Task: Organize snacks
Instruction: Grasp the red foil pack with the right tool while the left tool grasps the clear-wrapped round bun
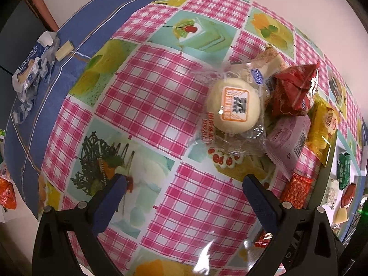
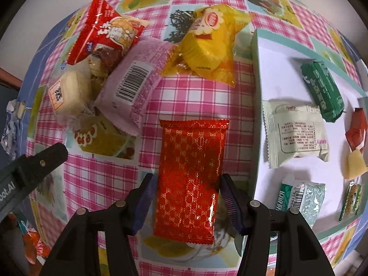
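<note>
My right gripper (image 2: 188,177) points down and is shut on a red foil packet with a gold pattern (image 2: 191,151), its pads against the packet's long sides. The packet hangs over the checked tablecloth, just left of the white tray (image 2: 254,96). Behind it is a snack pile: a pink packet (image 2: 135,80), a yellow packet (image 2: 211,43), a red bag (image 2: 103,30) and a wrapped round bun (image 1: 233,105). My left gripper (image 1: 184,179) is open with nothing in it, above bare cloth in front of the bun. Its black finger (image 2: 39,161) shows in the right wrist view.
The tray holds a green packet (image 2: 324,89), a pale packet (image 2: 296,133), a silver-green one (image 2: 299,197) and several small sweets. Torn blue-white wrappers (image 1: 32,69) and a small cream bar (image 1: 64,50) lie on the blue cloth at the far left. Orange packaging (image 1: 7,193) lies past the table edge.
</note>
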The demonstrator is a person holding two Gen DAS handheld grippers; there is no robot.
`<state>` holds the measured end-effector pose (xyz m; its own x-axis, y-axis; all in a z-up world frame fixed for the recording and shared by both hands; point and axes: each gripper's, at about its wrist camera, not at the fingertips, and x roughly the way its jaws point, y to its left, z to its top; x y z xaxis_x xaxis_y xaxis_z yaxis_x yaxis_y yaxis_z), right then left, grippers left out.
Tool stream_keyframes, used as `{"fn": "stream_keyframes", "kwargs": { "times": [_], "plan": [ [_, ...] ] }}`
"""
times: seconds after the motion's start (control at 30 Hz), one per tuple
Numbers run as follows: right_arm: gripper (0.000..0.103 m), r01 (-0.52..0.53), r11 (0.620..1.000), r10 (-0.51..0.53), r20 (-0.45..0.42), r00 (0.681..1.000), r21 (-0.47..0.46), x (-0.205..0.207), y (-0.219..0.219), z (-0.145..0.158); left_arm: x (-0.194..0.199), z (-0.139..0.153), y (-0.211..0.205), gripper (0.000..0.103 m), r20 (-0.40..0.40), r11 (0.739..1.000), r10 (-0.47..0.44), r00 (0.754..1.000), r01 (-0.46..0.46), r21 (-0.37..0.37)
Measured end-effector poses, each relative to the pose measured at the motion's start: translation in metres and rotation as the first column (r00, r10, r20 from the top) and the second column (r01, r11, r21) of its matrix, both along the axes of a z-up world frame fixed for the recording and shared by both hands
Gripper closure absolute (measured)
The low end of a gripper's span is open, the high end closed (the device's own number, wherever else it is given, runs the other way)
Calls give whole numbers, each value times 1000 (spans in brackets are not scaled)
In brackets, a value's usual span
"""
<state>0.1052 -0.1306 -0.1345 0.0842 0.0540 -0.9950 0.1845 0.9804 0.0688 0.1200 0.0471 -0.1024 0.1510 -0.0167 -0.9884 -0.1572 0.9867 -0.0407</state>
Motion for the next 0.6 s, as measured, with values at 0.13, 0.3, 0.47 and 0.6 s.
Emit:
{"fn": "stream_keyframes", "kwargs": {
  "times": [0.13, 0.3, 0.47, 0.6],
  "plan": [
    [42, -17, 1000, 17, 5, 1000, 25, 3, 3, -4, 5, 1, 13, 2, 6, 999, 5, 1000, -5, -35],
    [43, -24, 1000, 24, 8, 1000, -8, 4, 6, -7, 19, 6, 31, 2, 39, 997, -17, 999, 20, -71],
    [43, -49, 998, 50, 6, 999, -33, 11, 15, -12, 40, 17, 40, 2, 77, 988, -34, 996, 45, -148],
    [43, -76, 995, 77, 8, 997, -66, 13, 22, -14, 56, 22, 24, 2, 96, 986, -82, 992, 95, -138]
  ]
}}
